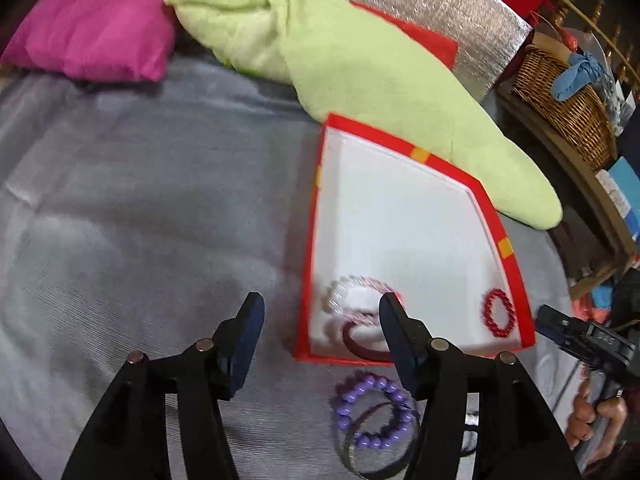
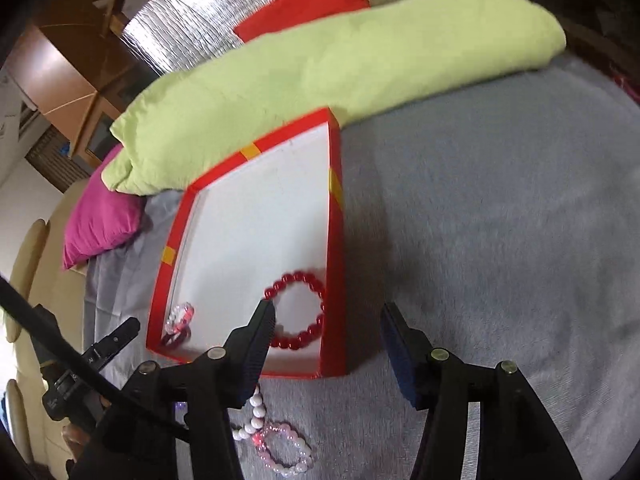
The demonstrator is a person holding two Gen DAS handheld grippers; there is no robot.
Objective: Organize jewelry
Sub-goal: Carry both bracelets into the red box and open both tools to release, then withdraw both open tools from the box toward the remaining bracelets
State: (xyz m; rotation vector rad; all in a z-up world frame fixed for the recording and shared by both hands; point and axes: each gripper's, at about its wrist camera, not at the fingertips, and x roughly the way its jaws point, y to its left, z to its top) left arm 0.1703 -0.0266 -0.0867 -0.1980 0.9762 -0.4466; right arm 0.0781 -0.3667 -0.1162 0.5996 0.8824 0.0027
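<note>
Jaws on both grippers gape wide, nothing between them. Left gripper (image 1: pixel 322 322) hovers over the near-left corner of the red box (image 1: pixel 486 206); right gripper (image 2: pixel 328 334) hovers over its near-right wall.

In the box: clear bead bracelet (image 1: pixel 352 298) overlapping a dark red bangle (image 1: pixel 362 342) in the near-left corner, red bead bracelet (image 2: pixel 298 310) by the right wall.

Still out, on the grey bedcover (image 1: pixel 140 200) just in front of the box: purple bead bracelet (image 1: pixel 372 414) lying across a thin metal bangle (image 1: pixel 378 442), and, in the right view, a pink-white bead bracelet (image 2: pixel 286 454) touching a white bead strand (image 2: pixel 254 410). The strand is half hidden under the right gripper's left finger, so its length is unclear.

Judgement: part done, about four pieces left.

Risks:
- Overlapped pairs: closing on the purple one may drag the bangle along, or drop it halfway.
- Beads are round and may roll out of the pads; the thin bangle lies flat on soft cloth, so the jaws may pinch fabric instead.
- Box wall is low and light; a finger clipping it could shove or tip the box.
- Both frames are blurred, so positions are approximate.

Green blanket (image 1: pixel 360 60) lies behind the box, out of the way.
</note>
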